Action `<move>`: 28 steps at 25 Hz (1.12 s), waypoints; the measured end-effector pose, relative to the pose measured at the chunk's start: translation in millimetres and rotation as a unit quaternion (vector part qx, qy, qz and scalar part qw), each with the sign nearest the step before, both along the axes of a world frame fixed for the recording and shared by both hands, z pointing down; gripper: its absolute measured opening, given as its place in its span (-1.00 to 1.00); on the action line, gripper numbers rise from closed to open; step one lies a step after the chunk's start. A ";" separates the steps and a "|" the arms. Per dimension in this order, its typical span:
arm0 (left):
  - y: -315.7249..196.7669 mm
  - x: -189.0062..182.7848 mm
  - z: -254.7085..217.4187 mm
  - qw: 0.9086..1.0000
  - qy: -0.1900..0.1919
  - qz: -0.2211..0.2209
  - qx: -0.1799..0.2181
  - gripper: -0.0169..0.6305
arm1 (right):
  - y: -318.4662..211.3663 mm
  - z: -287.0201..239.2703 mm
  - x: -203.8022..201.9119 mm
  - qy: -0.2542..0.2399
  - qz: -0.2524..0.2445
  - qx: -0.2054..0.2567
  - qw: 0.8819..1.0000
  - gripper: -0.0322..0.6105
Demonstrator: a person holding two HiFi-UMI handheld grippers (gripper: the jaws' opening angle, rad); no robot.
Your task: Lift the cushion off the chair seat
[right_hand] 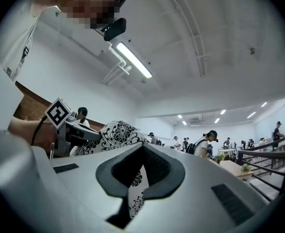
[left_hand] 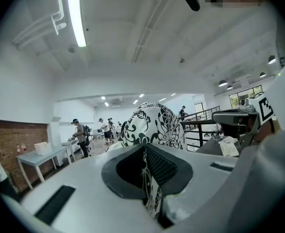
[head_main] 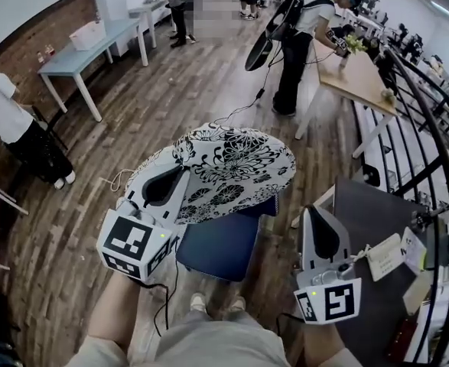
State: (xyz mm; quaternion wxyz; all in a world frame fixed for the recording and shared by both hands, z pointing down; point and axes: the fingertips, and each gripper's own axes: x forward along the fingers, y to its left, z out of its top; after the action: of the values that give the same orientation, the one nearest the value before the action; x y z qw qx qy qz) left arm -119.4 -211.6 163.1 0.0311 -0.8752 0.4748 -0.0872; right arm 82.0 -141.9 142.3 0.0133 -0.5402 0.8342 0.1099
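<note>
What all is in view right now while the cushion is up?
cushion: one, black-and-white floral, above the chair
chair: one, blue seat, under the cushion
light-blue table: one, far left
wooden table: one, tan, far right
railing: one, black, right edge
person with backpack: one, dark trousers, at the wooden table
left tongs: one, white, shut on the cushion's edge
right tongs: one, white, shut on floral fabric

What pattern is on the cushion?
The cushion is white with black floral print; head view shows it best.
</note>
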 end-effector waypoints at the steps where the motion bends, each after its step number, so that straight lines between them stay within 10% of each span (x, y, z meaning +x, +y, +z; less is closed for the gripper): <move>1: 7.6 -2.5 -9.9 1.000 0.001 0.000 0.007 -0.89 | 7.4 -8.7 -0.5 -0.004 -0.001 0.006 1.000 -0.89; 11: 59.2 -3.9 -73.3 0.999 0.033 0.002 0.040 -0.89 | 46.7 -47.7 -13.1 -0.009 -0.048 0.025 0.998 -0.89; 28: 108.7 -4.3 2.2 0.997 0.043 -0.039 0.042 -0.89 | 61.5 3.2 -24.6 0.021 -0.040 0.011 0.999 -0.89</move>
State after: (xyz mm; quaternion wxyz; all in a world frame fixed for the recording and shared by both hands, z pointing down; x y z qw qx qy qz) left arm -123.7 -102.9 165.3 0.0442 -0.8568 0.5127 -0.0310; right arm 57.4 -80.4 145.5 0.0064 -0.5038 0.8540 0.1295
